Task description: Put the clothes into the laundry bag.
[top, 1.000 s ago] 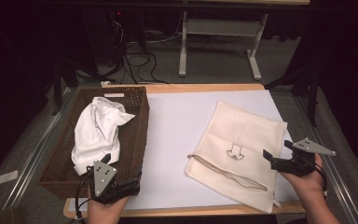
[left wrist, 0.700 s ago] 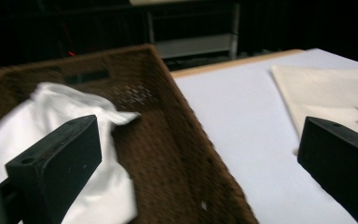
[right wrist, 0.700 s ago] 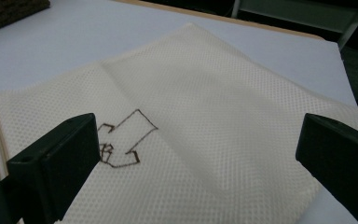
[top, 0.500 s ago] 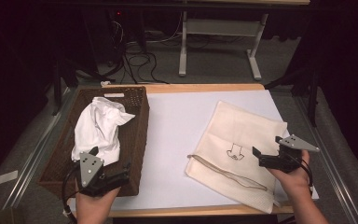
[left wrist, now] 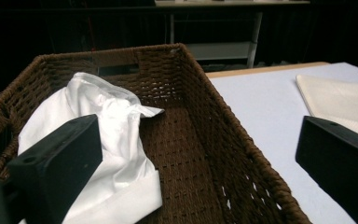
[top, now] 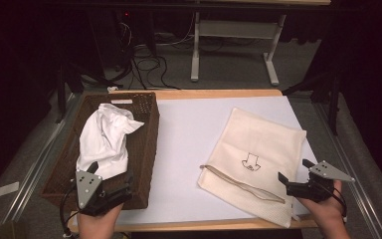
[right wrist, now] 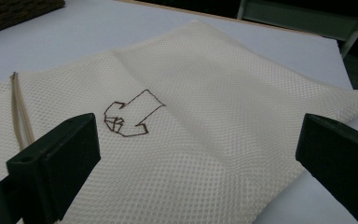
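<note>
White shirt (left wrist: 102,154) in the wicker basket (left wrist: 214,154) lies before the wide left fingers (left wrist: 56,163); the mesh bag (right wrist: 205,140) lies under the wide right fingers (right wrist: 56,154).

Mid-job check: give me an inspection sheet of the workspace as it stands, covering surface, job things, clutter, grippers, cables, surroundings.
Surface: table under a white sheet, wooden edge showing at front and back.
Job's things: white shirt crumpled in the wicker basket at left; cream mesh bag flat at right, zipper along its near edge, small drawn logo on top.
Clutter: nothing seen.
Grippers: left gripper open, jaws wide over the basket's near end, holding nothing; right gripper open, low over the bag's near right corner, holding nothing.
Cables: one black cable trails from the left gripper; loose cables on the floor beyond.
Surroundings: dark room, white table legs behind.
</note>
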Demonstrator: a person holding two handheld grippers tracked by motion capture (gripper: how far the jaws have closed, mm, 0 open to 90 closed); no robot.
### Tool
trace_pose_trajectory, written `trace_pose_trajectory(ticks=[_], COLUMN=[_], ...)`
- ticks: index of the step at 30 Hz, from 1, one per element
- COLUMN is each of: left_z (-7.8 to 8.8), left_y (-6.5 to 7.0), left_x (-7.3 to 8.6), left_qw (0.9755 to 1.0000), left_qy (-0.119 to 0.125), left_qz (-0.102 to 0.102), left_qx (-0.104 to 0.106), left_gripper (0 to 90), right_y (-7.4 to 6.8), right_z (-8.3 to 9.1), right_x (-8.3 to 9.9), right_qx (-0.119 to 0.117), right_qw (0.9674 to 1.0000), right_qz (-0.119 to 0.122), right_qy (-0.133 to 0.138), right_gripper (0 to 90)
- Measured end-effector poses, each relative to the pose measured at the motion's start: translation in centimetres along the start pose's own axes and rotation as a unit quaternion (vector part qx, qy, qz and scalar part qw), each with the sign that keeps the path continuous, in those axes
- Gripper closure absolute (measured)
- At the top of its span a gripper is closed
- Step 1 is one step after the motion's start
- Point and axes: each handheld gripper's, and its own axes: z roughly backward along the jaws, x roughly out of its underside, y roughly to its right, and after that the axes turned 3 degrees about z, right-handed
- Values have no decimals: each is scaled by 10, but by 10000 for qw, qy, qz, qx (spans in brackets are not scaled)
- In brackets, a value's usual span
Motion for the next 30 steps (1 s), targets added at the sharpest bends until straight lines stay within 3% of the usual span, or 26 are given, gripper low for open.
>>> trace_pose_trajectory(ticks=[3,4,7,13,17,22,30], left_z=[-5,-4,-2,-2,-6,-20,-52], left_y=[-3,-4,-7,-18,-22,-25,-28], left_x=[1,-2,-6,-20,-26,-33,-52], left_qw=[9998,9997,9998,9997,9997,9994,9997], left_qy=[-127,-84,-8,124,95,8,-205], left_qz=[-92,-163,-109,-106,-226,-324,-154], left_qx=[113,157,193,156,-5,-132,-35], left_gripper=[21,21,21,24,23,24,7], right_y=[-3,-4,-6,-12,-14,-7,3], right_z=[-2,-2,-3,-3,-4,-6,-4], right_x=[0,-1,-3,-2,0,1,2], right_qx=[56,86,127,115,52,-4,-35], right_qw=[9999,9999,9999,9999,9999,9999,9997], right_qz=[72,27,-26,65,67,-66,-243], right_qy=[-85,-82,-61,-112,-132,-130,-37], right_gripper=[5,5,5,5,5,5,5])
